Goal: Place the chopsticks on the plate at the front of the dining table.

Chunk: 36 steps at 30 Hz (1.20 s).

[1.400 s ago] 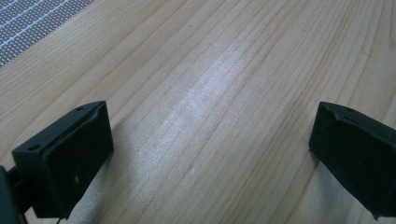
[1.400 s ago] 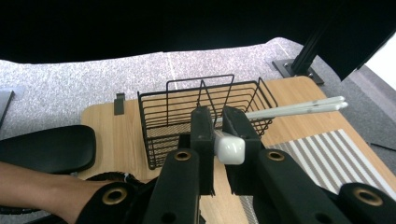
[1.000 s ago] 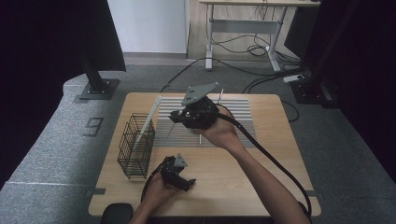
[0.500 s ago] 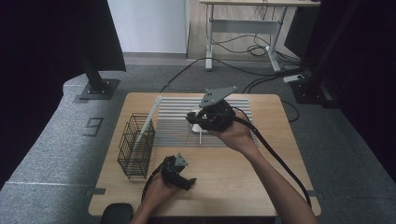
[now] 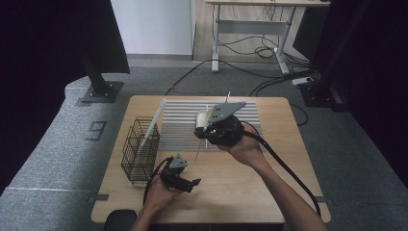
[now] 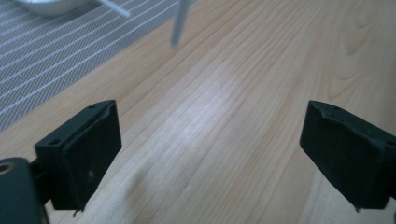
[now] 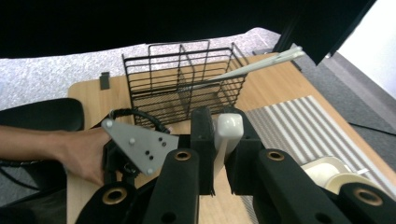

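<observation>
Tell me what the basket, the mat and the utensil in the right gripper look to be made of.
Basket: thin black wire, likely coated metal, an open grid you can see through. Mat: grey with white stripes, seemingly woven, mesh texture visible. Utensil in the right gripper: white, smooth, slightly glossy, probably plastic or ceramic; I cannot tell which.

Likely lab: black curtains [image 5: 57, 38], floor cables [image 5: 250, 53]

White spoon [image 5: 201, 130] held above the table [image 5: 250, 192]

Its broad white end [image 7: 228, 127] is pinched between the right gripper's [image 7: 219, 140] jaws; the thin handle hangs down, tip just over the striped mat's [image 5: 183, 125] near edge, at the table's middle.
</observation>
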Motion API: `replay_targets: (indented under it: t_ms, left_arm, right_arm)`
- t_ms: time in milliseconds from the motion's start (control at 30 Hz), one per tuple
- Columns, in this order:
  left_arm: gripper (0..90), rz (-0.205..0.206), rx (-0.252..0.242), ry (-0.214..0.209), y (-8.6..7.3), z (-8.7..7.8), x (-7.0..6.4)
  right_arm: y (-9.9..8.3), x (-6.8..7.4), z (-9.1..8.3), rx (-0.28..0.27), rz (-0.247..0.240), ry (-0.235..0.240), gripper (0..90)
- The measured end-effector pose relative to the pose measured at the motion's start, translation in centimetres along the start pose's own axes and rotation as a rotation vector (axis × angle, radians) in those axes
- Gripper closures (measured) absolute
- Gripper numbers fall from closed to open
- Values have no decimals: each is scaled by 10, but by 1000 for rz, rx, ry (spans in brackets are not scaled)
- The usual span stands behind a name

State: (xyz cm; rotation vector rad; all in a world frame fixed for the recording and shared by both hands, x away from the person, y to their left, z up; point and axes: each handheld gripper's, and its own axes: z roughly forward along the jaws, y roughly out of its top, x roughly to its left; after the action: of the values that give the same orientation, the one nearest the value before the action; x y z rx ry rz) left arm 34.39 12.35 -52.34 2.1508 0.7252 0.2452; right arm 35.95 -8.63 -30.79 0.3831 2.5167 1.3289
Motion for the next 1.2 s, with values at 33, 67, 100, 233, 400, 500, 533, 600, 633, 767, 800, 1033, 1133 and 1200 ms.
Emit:
replay_targets:
  t_ms: [33,67,100,233,400,500,533,600,633,767,800,1033,1133,1200]
  left_arm:
    - [21,5,-6,-2,1,0,-1]
    - [2,12,-10,-5,1,-1,-2]
    - [0,18,-19,-10,1,-1,-4]
    - [40,45,-44,5,3,-2,-10]
    - [238,82,-70,35,5,-7,-16]
    - [402,112,-84,60,5,-10,-19]
    - [451,116,-90,61,5,-12,-19]
    - [541,117,-105,57,5,-14,-19]
    - [576,118,-110,58,5,-15,-18]
    - [702,127,-129,63,4,-19,-17]
    - [732,126,-134,64,4,-20,-17]
    - [843,132,-131,93,4,-23,-16]
    - [854,165,-132,104,4,-23,-19]
    - [858,169,-137,94,3,-23,-20]
  right_arm:
    - [-2,1,1,2,0,6,830]
    - [-3,3,3,4,-2,12,830]
    - [-5,4,4,7,-1,17,830]
    - [-10,9,9,12,-2,37,830]
    - [-12,15,13,10,-6,61,830]
    - [-12,18,14,10,-9,71,830]
    - [-12,19,15,9,-10,73,830]
    - [-12,20,16,5,-9,78,830]
    - [-12,20,16,4,-8,81,830]
    - [-12,21,18,3,-6,87,830]
    - [-13,21,18,3,-6,88,830]
    - [-13,20,19,4,-1,85,830]
    - [-13,19,18,3,1,80,823]
    - [-13,18,17,10,-3,58,805]
